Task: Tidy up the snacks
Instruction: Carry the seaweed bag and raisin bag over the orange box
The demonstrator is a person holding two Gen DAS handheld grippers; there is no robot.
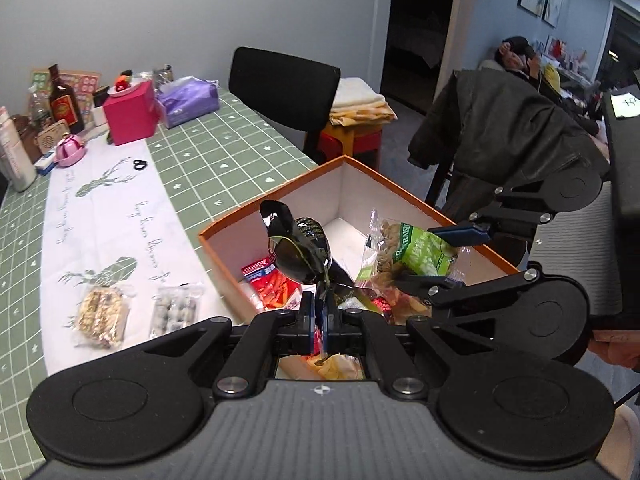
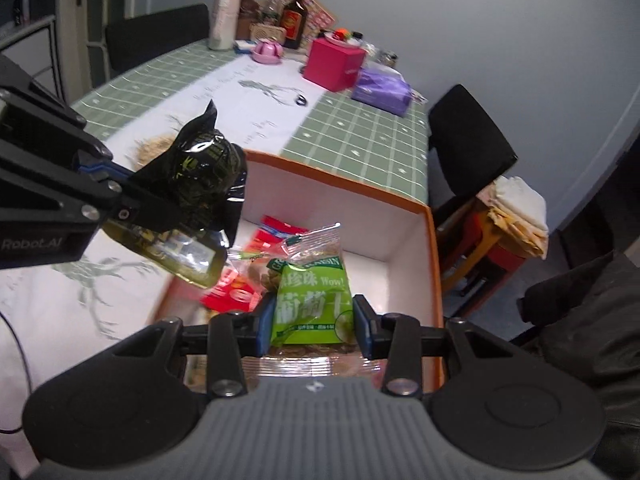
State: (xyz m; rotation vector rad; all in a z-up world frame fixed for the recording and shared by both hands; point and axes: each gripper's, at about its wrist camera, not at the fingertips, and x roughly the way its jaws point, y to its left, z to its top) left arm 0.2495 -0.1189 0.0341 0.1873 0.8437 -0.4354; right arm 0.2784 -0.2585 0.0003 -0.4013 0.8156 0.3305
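Observation:
An orange box (image 1: 280,192) with white inner walls stands on the table and holds several snack packets. My left gripper (image 1: 319,312) is shut on a black shiny snack bag (image 1: 298,246) and holds it above the box's near left corner; the bag shows in the right wrist view (image 2: 200,168) too. My right gripper (image 2: 314,320) holds a green raisin packet (image 2: 312,300) between its blue pads over the box (image 2: 434,240); it also shows in the left wrist view (image 1: 420,252). Red packets (image 1: 272,280) lie in the box.
Two clear-wrapped snacks (image 1: 102,312) (image 1: 176,308) lie on the white table runner left of the box. A pink box (image 1: 130,114), purple tissue pack (image 1: 188,100), bottles and scissors (image 1: 139,165) sit at the far end. Black chairs (image 1: 284,88) and a jacket-draped chair (image 1: 508,132) stand beside the table.

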